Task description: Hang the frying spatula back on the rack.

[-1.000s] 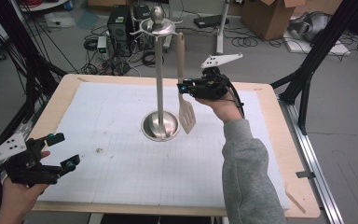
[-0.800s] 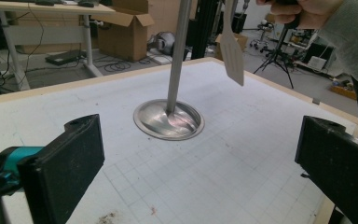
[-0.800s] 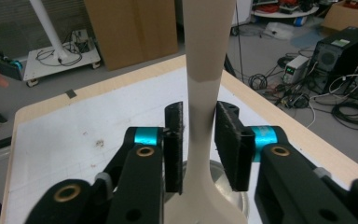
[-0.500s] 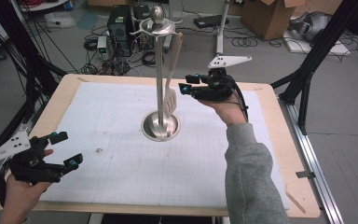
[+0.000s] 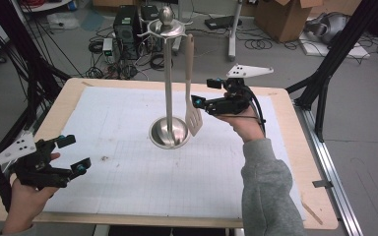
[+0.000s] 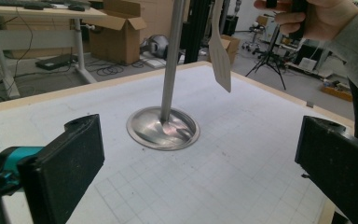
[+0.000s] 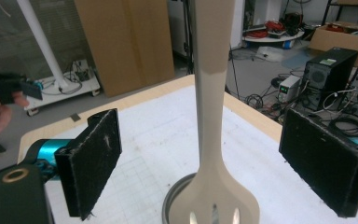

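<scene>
While the beige slotted spatula hangs from a hook of the steel utensil stand at the table's middle, I judge a careless sideways brush could swing it off or tip the stand. My right gripper stands wide open, its pads flanking the handle without touching. My left gripper, also wide and empty, hovers at the near left corner.
</scene>
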A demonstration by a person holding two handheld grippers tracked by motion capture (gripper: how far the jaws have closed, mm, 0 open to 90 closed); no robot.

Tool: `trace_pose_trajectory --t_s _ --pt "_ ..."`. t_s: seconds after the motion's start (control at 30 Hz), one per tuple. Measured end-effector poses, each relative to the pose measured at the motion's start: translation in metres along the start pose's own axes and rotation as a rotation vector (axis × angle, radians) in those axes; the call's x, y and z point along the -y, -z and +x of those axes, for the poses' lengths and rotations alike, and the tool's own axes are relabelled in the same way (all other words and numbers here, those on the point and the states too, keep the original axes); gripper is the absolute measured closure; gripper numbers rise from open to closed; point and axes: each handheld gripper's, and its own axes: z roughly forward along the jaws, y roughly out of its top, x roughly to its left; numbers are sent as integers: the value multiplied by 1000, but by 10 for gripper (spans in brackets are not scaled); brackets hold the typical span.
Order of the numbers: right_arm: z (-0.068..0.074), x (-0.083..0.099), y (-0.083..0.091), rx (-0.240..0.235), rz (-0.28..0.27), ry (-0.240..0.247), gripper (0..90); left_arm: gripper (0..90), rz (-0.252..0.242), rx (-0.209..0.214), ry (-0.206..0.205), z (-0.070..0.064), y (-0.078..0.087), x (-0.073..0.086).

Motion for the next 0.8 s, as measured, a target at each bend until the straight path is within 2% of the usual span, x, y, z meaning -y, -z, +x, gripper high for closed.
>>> trace_pose_trajectory --t_s 0.23,0.43,0.8 --pt "13 7 7 0 9 46 120 17 -12 13 -10 0 -5 -5" --pt "28 18 17 -15 -18 80 120 17 -35 18 -13 -1 -5 -10" --pt "36 46 44 25 -38 84 119 17 -58 45 -29 -3 -10 -17"
